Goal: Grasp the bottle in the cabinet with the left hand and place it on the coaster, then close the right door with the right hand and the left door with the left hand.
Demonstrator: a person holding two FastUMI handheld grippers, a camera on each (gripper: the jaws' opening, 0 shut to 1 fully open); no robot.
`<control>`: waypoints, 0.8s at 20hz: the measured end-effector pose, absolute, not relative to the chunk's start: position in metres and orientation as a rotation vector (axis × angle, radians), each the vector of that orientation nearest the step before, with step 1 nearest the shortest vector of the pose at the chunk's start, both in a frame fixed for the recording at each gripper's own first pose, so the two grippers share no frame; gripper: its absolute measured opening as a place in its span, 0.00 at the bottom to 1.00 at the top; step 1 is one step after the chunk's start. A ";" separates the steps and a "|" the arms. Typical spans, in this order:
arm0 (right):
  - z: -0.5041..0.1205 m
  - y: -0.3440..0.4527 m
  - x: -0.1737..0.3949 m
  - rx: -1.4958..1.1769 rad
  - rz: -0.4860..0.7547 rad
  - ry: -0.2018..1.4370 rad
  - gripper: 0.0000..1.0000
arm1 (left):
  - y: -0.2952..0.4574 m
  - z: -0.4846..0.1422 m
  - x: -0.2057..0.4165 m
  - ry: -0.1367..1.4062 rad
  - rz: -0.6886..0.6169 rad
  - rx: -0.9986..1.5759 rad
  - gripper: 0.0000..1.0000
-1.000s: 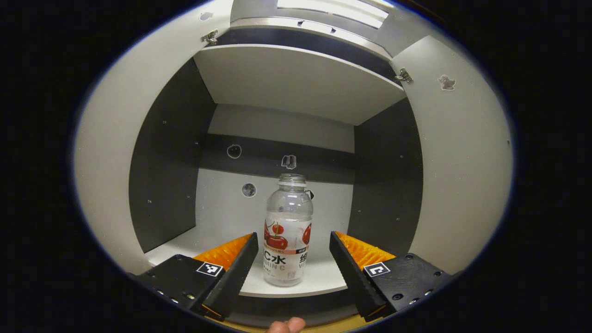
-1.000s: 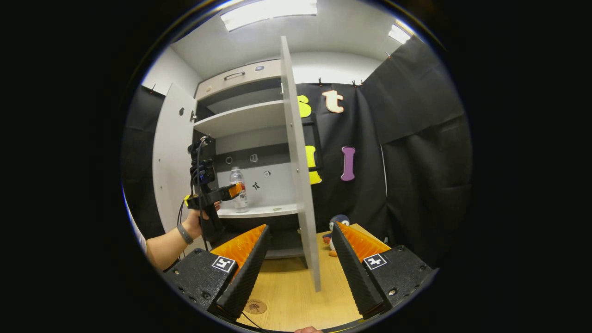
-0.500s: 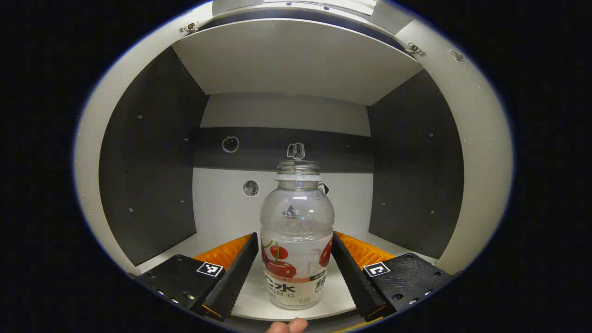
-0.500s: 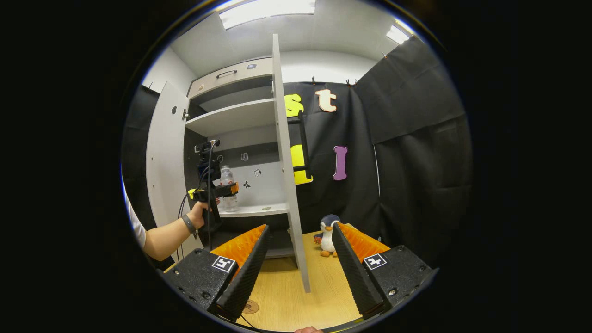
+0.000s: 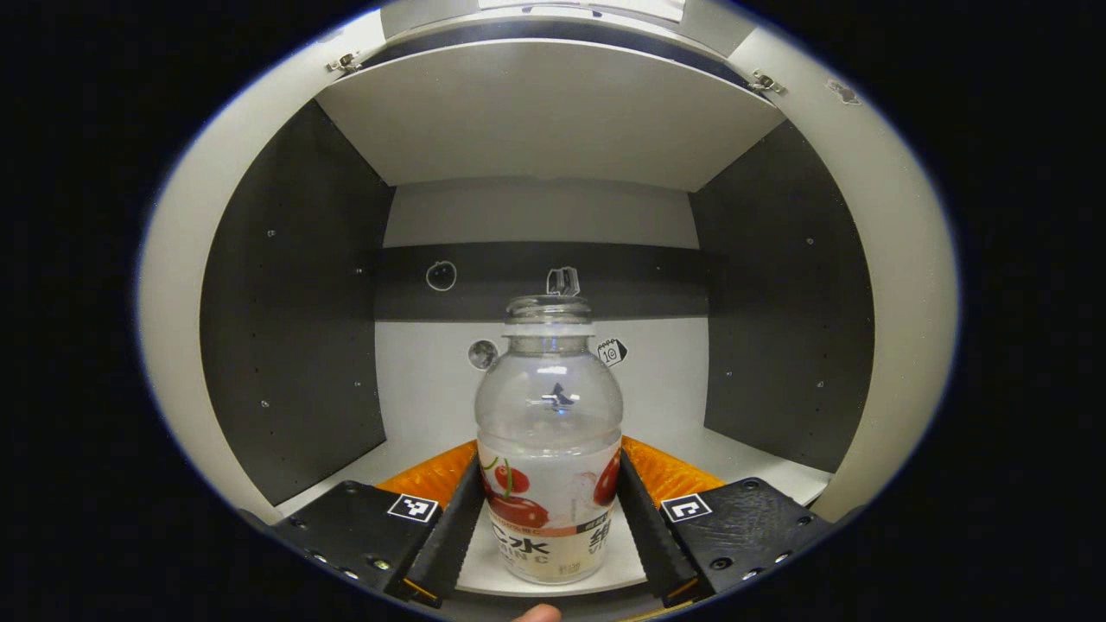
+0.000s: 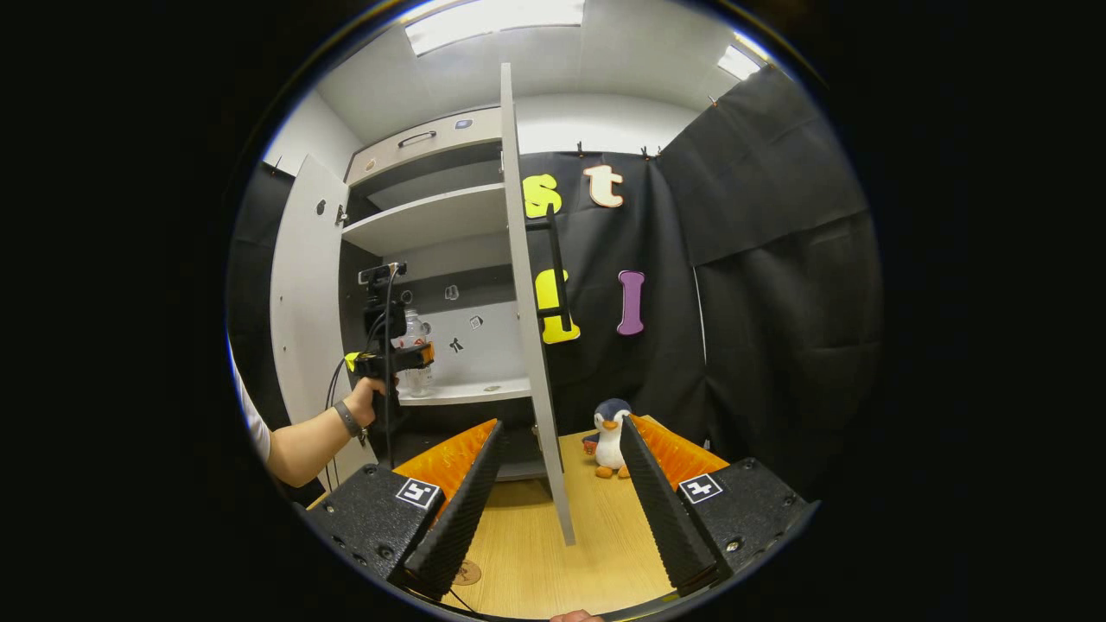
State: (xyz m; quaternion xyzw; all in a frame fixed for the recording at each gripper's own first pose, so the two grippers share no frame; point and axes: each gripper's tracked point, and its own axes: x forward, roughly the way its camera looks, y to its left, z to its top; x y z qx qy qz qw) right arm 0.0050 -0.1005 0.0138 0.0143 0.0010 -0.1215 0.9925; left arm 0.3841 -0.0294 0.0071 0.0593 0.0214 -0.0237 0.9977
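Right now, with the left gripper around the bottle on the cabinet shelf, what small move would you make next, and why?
Probably finish closing the left gripper and confirm the grip. The clear drink bottle stands upright between its fingers, which sit at the label's sides, though firm pressing cannot be told. It rests on the shelf, so lifting comes after. The right gripper waits open over the wooden table.

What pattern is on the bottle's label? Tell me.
Red cherries on a pale label on the clear bottle, with dark lettering below; clearest in the left gripper view.

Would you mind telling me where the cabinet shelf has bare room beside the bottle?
Bare shelf lies between the bottle and each dark side wall, and behind it. The front middle is crowded: the left gripper flanks the bottle.
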 end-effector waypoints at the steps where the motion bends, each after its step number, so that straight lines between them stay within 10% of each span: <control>1: 0.014 -0.099 0.005 0.028 -0.238 0.003 0.83 | -0.030 0.011 0.378 0.032 -0.056 0.118 0.82; 16: 0.028 -0.079 -0.013 -0.004 -0.191 -0.027 0.83 | -0.039 0.038 0.306 -0.005 -0.147 0.096 0.72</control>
